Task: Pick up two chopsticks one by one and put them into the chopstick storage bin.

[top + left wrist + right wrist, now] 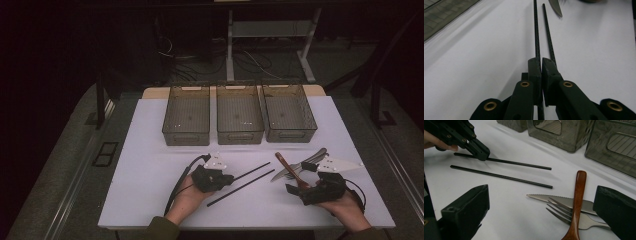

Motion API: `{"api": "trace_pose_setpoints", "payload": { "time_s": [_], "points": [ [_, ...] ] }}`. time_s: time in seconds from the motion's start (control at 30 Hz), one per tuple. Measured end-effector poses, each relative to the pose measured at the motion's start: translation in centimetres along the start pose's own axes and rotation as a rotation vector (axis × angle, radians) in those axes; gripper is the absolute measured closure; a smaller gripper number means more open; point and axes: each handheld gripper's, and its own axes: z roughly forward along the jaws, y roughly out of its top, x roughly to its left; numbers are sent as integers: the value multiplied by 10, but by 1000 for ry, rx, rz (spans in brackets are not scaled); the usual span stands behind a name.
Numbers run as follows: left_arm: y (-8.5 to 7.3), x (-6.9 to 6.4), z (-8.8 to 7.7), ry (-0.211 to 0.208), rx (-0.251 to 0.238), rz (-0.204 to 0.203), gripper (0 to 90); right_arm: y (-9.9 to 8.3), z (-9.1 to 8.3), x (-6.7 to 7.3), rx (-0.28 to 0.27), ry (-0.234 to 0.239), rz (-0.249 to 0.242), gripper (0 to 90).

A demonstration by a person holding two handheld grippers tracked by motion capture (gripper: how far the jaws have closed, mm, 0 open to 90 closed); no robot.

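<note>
White board: the board (150,185) covers the tabletop; its near edge runs just past both wrists, its left edge is well clear of the left gripper, and a wooden strip shows beyond its far edge behind the bins.
Open room: bare board lies left of the left gripper (212,178) and between the bins and the hands; the strip between the two grippers is partly taken by the rods.
Bins: three smoky clear bins (240,120) stand side by side along the far edge, walls nearly touching, each with a cut-out handle facing the person.
Writing: no brand or lettering can be read on bins, cutlery or grippers.
Far rod: a thin black rod (537,37) runs straight out from between the left jaws, which are clenched on its near end; in the right gripper view the same jaws pinch it low against the board.
Near rod: the second rod (548,35) lies flat just beside the first, nearly parallel, outside the jaws and passing under the right-hand jaw tip.
Right gripper: the right gripper (544,215) is released, jaws wide apart, hovering over the cutlery.
Cutlery: a wooden spoon (577,202) lies across a fork (566,216) and a serrated knife (554,198), between the spread jaws, untouched.
</note>
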Motion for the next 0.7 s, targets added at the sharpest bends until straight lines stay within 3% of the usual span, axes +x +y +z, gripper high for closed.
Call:
{"api": "trace_pose_setpoints", "payload": {
  "time_s": [0.37,0.7],
  "points": [
    [4,3,-15,-31,7,-25,859,-1,0,0,1,0,1,9],
    [7,7,-26,-12,14,-45,859,-1,-1,1,-2,-1,-2,9]
  ]
}}
